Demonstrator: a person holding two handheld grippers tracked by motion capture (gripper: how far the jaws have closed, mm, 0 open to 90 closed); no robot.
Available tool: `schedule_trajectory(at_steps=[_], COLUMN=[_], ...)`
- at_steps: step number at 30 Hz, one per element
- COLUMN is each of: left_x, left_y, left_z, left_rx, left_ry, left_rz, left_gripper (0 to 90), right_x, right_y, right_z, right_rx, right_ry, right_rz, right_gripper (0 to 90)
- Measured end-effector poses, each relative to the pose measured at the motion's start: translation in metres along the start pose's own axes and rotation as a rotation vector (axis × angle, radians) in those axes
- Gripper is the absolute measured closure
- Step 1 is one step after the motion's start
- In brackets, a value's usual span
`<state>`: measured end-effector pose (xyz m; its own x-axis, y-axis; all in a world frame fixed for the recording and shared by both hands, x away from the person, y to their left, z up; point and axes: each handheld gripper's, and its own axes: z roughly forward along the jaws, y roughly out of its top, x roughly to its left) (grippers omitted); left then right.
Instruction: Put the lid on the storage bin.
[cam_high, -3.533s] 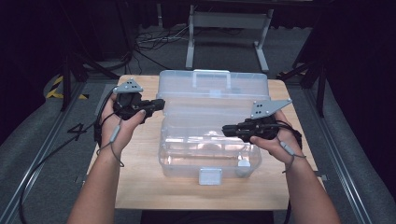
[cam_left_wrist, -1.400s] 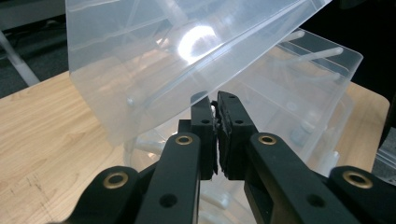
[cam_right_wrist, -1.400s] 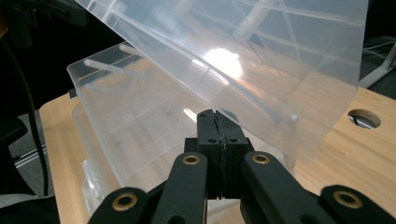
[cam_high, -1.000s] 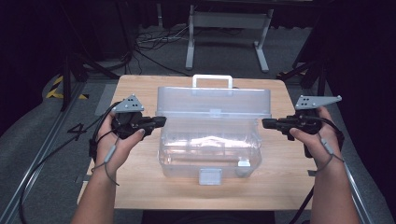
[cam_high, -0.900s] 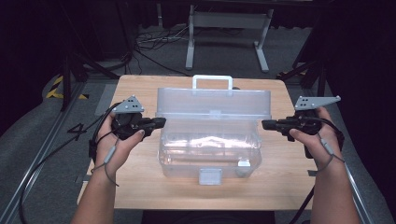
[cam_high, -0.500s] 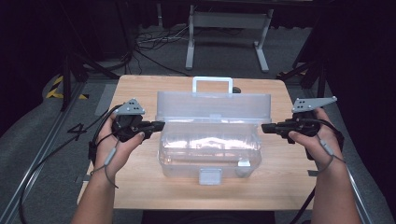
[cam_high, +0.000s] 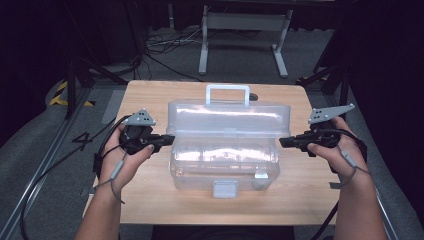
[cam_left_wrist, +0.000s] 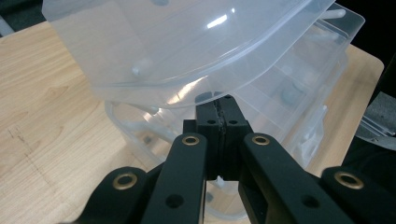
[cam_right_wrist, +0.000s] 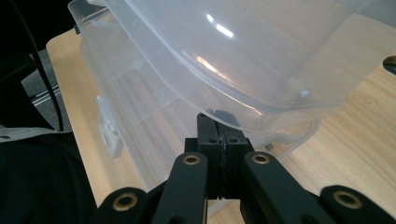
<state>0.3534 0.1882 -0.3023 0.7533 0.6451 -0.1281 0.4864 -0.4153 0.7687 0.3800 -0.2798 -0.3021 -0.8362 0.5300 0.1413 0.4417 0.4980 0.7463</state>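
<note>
Clear plastic case (cam_high: 225, 150), lid half-raised, on my surface (cam_high: 150, 95); my left tongs (cam_high: 169, 139) and right tongs (cam_high: 283, 142) pinched together, empty, at its ends.

box (cam_high: 223, 152) centre of table (cam_high: 150, 100) | left gripper (cam_high: 167, 140) left | right gripper (cam_high: 284, 143) right

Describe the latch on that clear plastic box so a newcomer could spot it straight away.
Start at the wooden table and find the big clear plastic box at its middle, lid raised. On the box's front wall, nearest the person, sits the latch: a small cloudy square tab, opposite the white carry handle at the far side.
</note>
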Motion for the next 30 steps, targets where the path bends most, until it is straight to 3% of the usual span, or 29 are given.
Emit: schedule_trajectory(at_steps=[30], left_x=[-0.0061], left_y=[-0.0080], left_z=[0.0010], left_rx=[0.133], left_ry=[-0.022], left_rz=[0.013], left_gripper=[89.5], right_x=[0.0027], right_y=[-0.0056], right_z=[0.0034], right_rx=[0.147], right_ry=[0.025], right_rz=[-0.036], right_gripper=[90.0])
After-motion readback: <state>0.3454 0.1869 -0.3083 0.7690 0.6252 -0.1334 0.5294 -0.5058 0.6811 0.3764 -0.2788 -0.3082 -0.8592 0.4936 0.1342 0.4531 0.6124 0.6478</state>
